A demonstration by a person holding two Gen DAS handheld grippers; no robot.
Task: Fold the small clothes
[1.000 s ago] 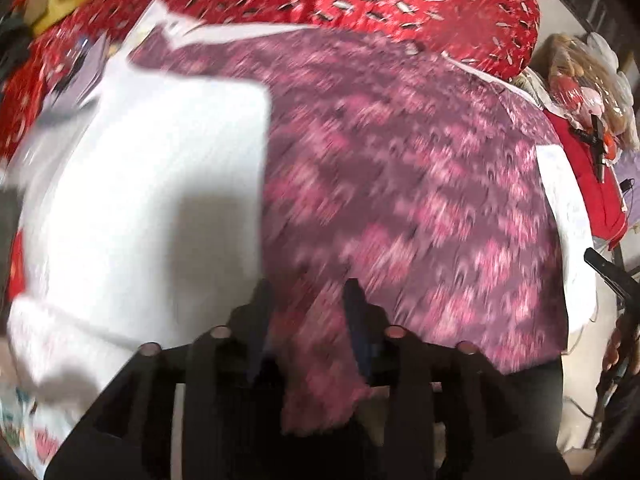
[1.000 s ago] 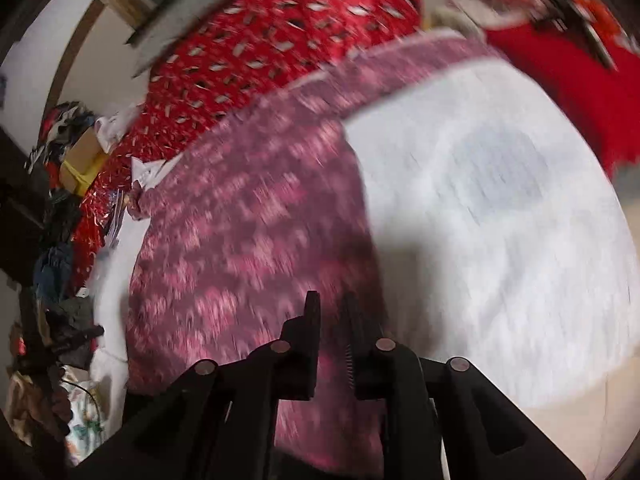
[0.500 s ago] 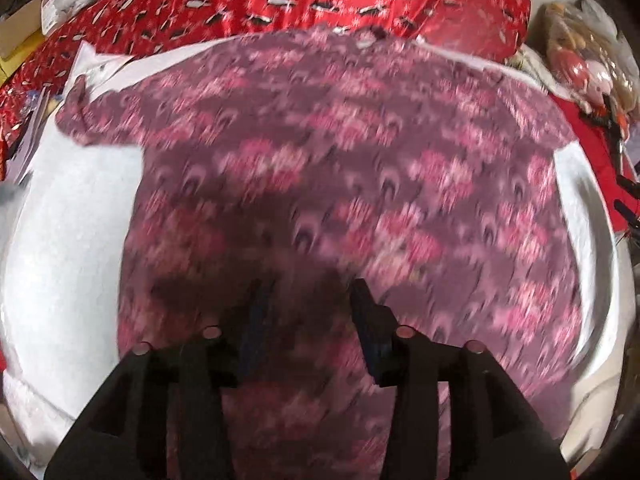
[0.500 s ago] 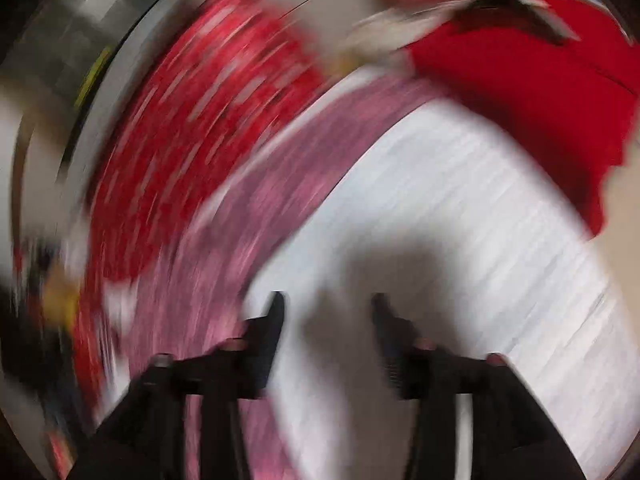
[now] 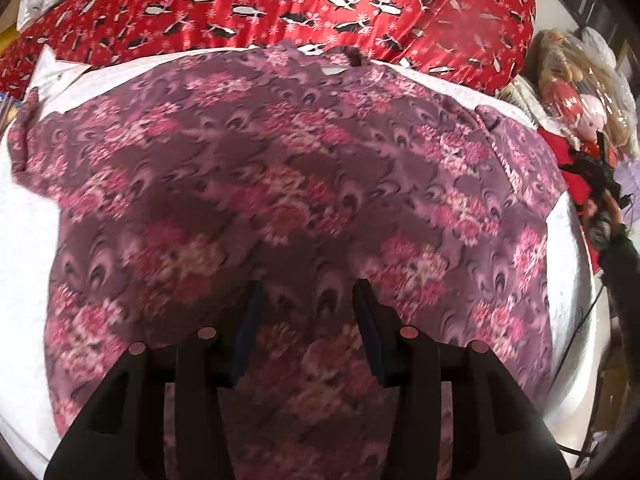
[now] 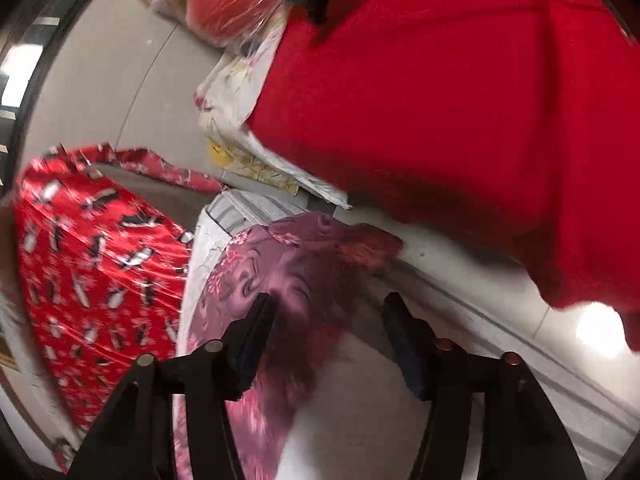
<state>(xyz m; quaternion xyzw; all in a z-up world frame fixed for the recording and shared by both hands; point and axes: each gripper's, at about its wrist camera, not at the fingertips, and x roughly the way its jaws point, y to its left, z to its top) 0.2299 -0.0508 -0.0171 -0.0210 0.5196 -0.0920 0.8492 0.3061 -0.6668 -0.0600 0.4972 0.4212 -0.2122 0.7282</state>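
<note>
A purple garment with pink flowers (image 5: 304, 184) lies spread flat on a white padded surface (image 5: 28, 260). My left gripper (image 5: 306, 300) hangs open and empty just above the garment's near middle. In the right wrist view my right gripper (image 6: 328, 312) is open and empty over the garment's right sleeve (image 6: 280, 264), near the white surface's edge (image 6: 440, 280). The rest of the garment is out of that view.
A red penguin-print cloth (image 5: 280, 0) lies behind the garment and shows at the left of the right wrist view (image 6: 92, 260). A plain red cloth (image 6: 460, 100) covers furniture to the right. Bagged toys (image 5: 572, 92) sit at the far right.
Both grippers let go of the garment's hem and opened. The garment now lies spread flat. My right gripper swung right toward the sleeve; my left moved over the garment's middle.
</note>
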